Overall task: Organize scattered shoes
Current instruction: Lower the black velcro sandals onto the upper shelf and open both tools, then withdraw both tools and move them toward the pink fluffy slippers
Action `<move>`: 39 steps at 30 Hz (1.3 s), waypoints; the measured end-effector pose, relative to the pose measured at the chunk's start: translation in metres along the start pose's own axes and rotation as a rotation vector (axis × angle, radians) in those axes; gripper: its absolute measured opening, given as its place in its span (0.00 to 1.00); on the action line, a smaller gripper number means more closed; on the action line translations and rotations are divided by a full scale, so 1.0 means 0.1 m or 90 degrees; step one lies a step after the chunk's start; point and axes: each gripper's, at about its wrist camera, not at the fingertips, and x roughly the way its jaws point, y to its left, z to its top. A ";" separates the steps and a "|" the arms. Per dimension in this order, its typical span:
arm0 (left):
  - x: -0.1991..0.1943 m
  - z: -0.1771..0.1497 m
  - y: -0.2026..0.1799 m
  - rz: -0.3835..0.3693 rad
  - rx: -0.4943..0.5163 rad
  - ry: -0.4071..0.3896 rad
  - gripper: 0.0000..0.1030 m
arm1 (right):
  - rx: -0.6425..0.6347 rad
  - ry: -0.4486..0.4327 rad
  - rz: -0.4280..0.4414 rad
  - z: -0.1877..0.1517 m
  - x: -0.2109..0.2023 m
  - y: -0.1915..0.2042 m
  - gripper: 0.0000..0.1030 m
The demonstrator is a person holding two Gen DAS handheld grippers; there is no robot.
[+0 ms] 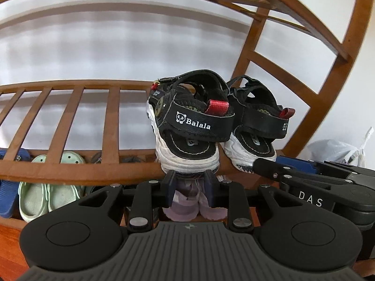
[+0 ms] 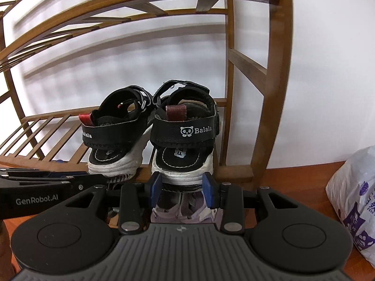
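Together, two sandals point(image 1: 189, 126) point(image 2: 185, 138) on rack point(image 1: 70, 168)

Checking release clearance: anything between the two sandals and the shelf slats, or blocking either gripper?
Nothing visible. Left sandal and right sandal already sit heel-out on the rack shelf; left gripper and right gripper each straddle a heel sole.

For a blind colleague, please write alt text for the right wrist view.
The right gripper stands with its jaws open at the white heel of a black strapped "Balala" sandal, which sits beside its matching black sandal on a slatted brown wooden shoe rack. The left gripper reaches in from the left; a white plastic bag lies on the right.
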 end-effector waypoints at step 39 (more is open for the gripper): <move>-0.96 -0.67 0.11 0.098 0.018 0.002 0.61 | -0.036 0.015 0.053 -0.45 -0.92 0.42 0.57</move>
